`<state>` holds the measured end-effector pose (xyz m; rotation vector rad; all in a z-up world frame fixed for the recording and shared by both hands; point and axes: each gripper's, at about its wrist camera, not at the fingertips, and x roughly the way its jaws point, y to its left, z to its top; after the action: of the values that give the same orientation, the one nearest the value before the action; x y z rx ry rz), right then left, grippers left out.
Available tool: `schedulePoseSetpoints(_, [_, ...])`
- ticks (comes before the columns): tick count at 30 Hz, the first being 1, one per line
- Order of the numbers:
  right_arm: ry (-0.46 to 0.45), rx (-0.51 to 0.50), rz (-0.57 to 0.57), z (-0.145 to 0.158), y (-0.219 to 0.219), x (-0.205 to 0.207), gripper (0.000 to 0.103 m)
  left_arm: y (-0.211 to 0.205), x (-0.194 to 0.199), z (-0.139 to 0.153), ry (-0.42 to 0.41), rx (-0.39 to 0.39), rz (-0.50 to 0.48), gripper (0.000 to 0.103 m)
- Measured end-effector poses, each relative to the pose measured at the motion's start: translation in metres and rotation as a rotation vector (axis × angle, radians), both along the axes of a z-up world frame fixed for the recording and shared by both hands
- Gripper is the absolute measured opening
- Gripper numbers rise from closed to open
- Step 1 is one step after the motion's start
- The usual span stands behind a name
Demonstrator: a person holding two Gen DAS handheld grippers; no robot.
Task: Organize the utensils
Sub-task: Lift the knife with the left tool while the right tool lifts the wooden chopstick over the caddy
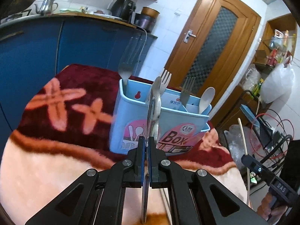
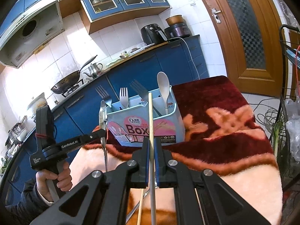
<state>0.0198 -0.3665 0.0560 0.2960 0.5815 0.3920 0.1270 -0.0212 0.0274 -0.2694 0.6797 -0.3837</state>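
Two tongs, both clenched: left tongs [image 1: 146,142] grasp a metal spoon [image 1: 156,93], right tongs [image 2: 152,144] a wooden chopstick [image 2: 150,112]. Blue utensil box [image 2: 150,120] stands beyond them on the blanket-covered bench [image 2: 215,112], holding forks and a pale spoon [image 2: 162,86].

Two wrist fisheyes, both looking forward and slightly down along their tongs.
Each sits close before the box [image 1: 159,123] [image 2: 146,123] on the blanket [image 1: 56,112] [image 2: 215,127]; both share the box, blue cabinets [image 1: 75,43] [image 2: 168,61] and door [image 1: 215,43] [image 2: 243,28].
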Motion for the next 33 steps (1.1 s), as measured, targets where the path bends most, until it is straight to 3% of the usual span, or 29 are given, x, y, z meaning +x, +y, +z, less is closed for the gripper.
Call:
schedulePoseSetpoints(4, [-0.005, 0.001, 0.006, 0.001, 0.001, 0.0, 0.007, -0.001, -0.004, 0.004, -0.021, -0.01, -0.024, 0.001])
schedulePoseSetpoints(11, [-0.028, 0.016, 0.009, 0.007, 0.003, 0.002, 0.007, 0.004, -0.02, 0.041, -0.149, -0.045, -0.021, 0.001])
schedulePoseSetpoints(22, [-0.027, 0.044, -0.001, 0.006, 0.003, 0.009, 0.007, 0.019, -0.005, 0.115, -0.432, -0.019, 0.106, 0.001])
schedulePoseSetpoints(29, [-0.049, 0.058, -0.015, 0.011, 0.001, 0.024, 0.007, 0.015, 0.013, 0.113, -0.541, -0.003, 0.187, 0.001])
schedulePoseSetpoints(33, [-0.086, 0.066, -0.02, 0.022, 0.002, 0.039, 0.007, 0.013, 0.024, 0.1, -0.548, -0.009, 0.201, 0.001])
